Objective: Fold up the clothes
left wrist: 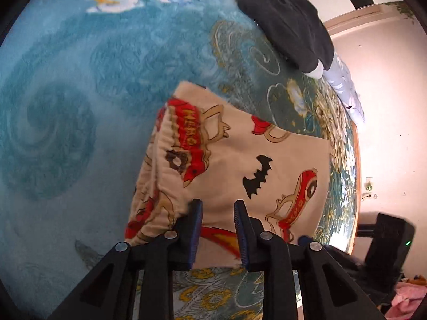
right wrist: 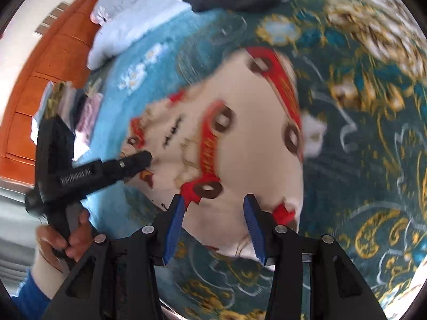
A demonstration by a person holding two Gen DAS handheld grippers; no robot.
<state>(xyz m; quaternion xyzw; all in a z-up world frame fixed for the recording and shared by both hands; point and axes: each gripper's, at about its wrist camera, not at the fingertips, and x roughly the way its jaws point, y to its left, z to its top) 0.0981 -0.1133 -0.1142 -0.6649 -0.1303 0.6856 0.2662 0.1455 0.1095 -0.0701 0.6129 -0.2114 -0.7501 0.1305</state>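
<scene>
Both claws above the printed shorts (left wrist: 240, 165).

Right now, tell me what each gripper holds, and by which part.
Nothing is held. The left gripper and right gripper both stand open over the cream car-print shorts, their pads clear of the cloth.

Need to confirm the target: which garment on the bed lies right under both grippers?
The cream car-print shorts; the dark garment and white one lie at the far edge.
</scene>
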